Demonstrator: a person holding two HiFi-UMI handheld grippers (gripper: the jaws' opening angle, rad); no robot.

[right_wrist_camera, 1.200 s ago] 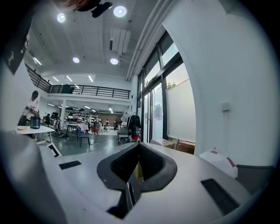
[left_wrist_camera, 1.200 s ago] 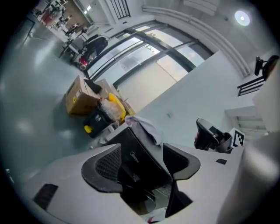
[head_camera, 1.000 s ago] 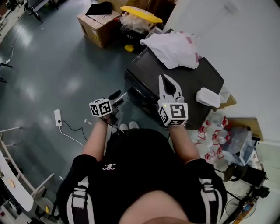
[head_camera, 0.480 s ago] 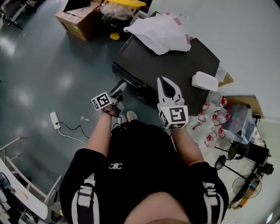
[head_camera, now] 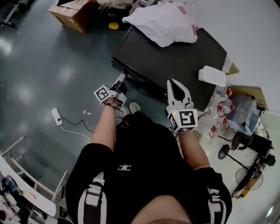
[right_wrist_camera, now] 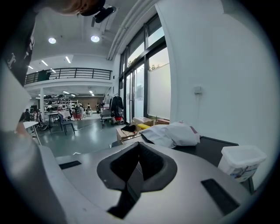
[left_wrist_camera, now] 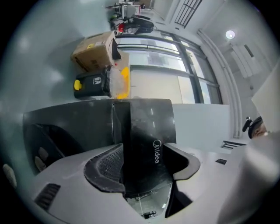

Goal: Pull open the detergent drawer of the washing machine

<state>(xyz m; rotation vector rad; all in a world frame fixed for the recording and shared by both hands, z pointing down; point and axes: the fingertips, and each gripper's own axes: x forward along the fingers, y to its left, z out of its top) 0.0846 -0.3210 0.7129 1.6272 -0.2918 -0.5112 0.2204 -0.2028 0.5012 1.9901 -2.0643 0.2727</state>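
My left tongs point(head_camera: 120, 82) are pinching the detergent drawer point(left_wrist_camera: 144, 127), its travel lying toward me; my right tongs point(head_camera: 173, 83) are hovering aside, pressed together.

In the head view the washing machine's point(head_camera: 175, 61) front face lies almost out of sight under its top, and the detergent drawer point(left_wrist_camera: 146, 140) cannot be made out there past the left tool point(head_camera: 119, 82). In the left gripper view the tool's body covers the drawer's lower end. The cardboard box point(head_camera: 72, 13) runs off the head view's top edge. What stands in the far hall point(right_wrist_camera: 65, 116) is too small to tell.
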